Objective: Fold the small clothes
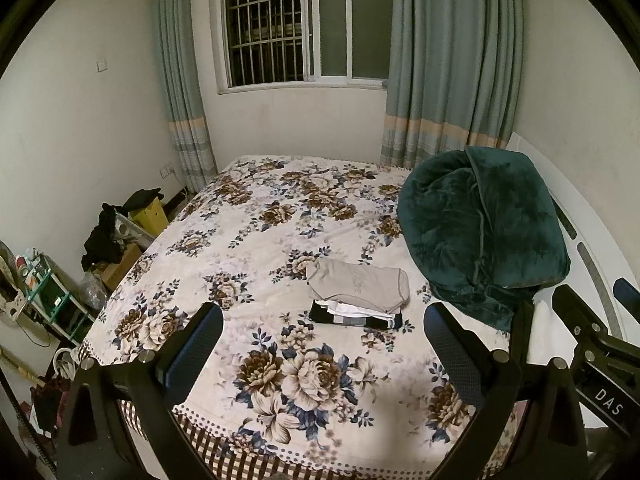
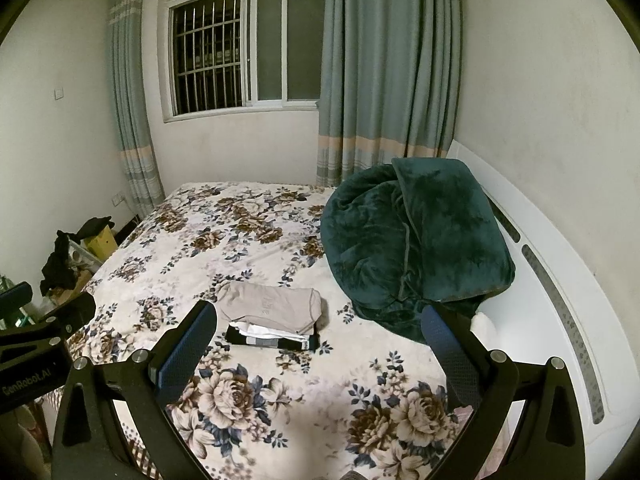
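Hovering above the near edge of the bed point(image 1: 256, 216), you held the left gripper point(image 1: 324, 344) and right gripper point(image 2: 320, 340) with fingers spread wide and nothing between them. The stack point(image 1: 358, 300), a beige garment point(image 1: 360, 284) folded over white and dark pieces, lay mid-bed, just beside the green blanket point(image 1: 480, 232) and well apart from both tools. Your risk lay in the reach: a grab at the beige top alone could have dragged it off and undone its fold, and a low sweep might have snagged the floral sheet or nudged the blanket onto the stack. With the grippers side by side, they could also have knocked together.
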Demonstrator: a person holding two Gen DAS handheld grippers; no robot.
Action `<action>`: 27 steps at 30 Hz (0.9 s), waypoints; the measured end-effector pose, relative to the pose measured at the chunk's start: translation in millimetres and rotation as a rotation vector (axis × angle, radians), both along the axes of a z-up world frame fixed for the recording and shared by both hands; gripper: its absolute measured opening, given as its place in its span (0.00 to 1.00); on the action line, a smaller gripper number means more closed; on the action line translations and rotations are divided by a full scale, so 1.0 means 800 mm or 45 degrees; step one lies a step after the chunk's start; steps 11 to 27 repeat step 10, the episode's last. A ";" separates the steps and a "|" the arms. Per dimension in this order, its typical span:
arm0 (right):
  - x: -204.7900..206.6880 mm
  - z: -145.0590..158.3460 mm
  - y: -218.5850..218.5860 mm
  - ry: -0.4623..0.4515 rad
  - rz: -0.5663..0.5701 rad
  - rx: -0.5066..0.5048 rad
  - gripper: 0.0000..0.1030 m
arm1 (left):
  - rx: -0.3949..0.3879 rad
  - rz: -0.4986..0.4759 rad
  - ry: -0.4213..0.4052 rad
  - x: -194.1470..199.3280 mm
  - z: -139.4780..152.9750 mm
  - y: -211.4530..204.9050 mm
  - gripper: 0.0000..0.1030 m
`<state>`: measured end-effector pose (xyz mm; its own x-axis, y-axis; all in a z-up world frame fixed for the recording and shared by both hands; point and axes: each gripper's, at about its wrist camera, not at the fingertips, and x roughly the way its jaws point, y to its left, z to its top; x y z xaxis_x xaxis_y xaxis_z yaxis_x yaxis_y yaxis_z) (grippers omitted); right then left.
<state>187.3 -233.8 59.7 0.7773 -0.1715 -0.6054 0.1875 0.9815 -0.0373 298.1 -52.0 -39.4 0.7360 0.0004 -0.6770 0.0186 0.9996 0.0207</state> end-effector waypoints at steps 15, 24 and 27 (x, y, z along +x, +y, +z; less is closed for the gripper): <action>-0.002 -0.001 0.000 -0.002 -0.005 0.001 1.00 | 0.000 -0.001 -0.008 -0.002 0.004 -0.001 1.00; -0.002 -0.001 0.000 -0.002 -0.005 0.001 1.00 | 0.000 -0.001 -0.008 -0.002 0.004 -0.001 1.00; -0.002 -0.001 0.000 -0.002 -0.005 0.001 1.00 | 0.000 -0.001 -0.008 -0.002 0.004 -0.001 1.00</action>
